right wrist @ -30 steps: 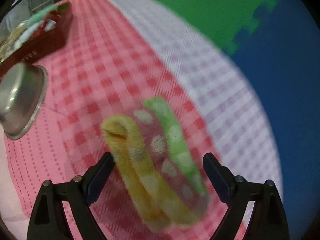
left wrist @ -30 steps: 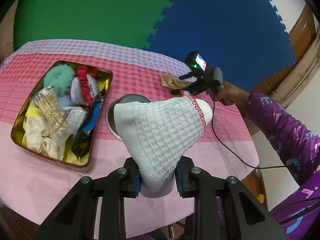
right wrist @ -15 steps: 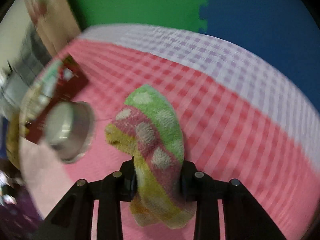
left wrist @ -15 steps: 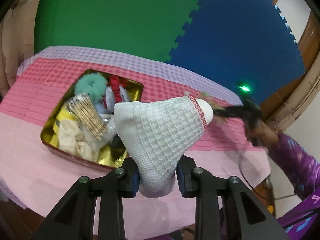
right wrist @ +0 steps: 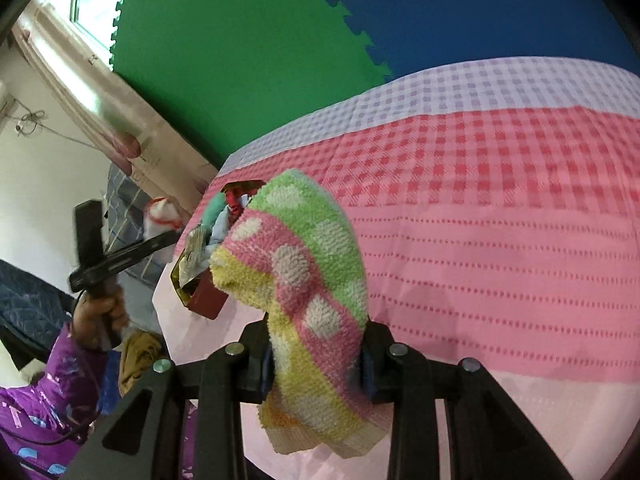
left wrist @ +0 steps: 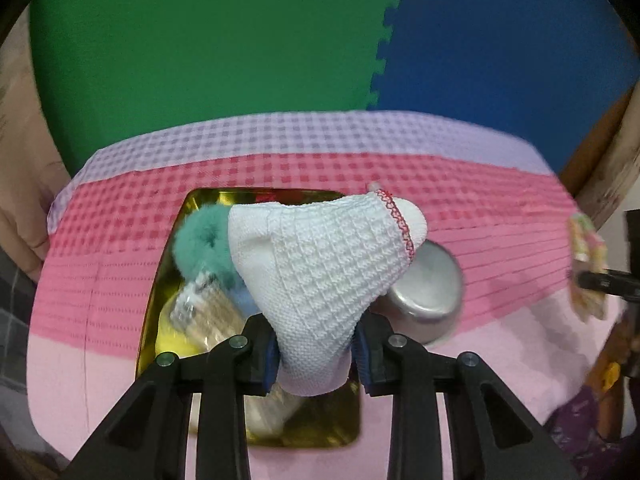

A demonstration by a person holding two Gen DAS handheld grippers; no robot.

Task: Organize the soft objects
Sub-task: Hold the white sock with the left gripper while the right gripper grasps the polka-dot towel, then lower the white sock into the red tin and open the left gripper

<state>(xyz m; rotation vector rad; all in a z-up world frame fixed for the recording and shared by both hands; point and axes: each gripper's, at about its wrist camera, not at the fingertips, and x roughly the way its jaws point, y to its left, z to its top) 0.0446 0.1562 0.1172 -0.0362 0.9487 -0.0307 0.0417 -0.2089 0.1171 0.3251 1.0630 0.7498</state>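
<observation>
Left fingers clamp white sock, right fingers clamp striped sock (both pointing forward-up)

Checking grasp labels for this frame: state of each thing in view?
left gripper: shut on white sock
white sock: held up above tin
right gripper: shut on striped sock
striped sock: held, off the table
gold tin: open, full of soft items
steel bowl: on tablecloth beside tin; blurred
</observation>
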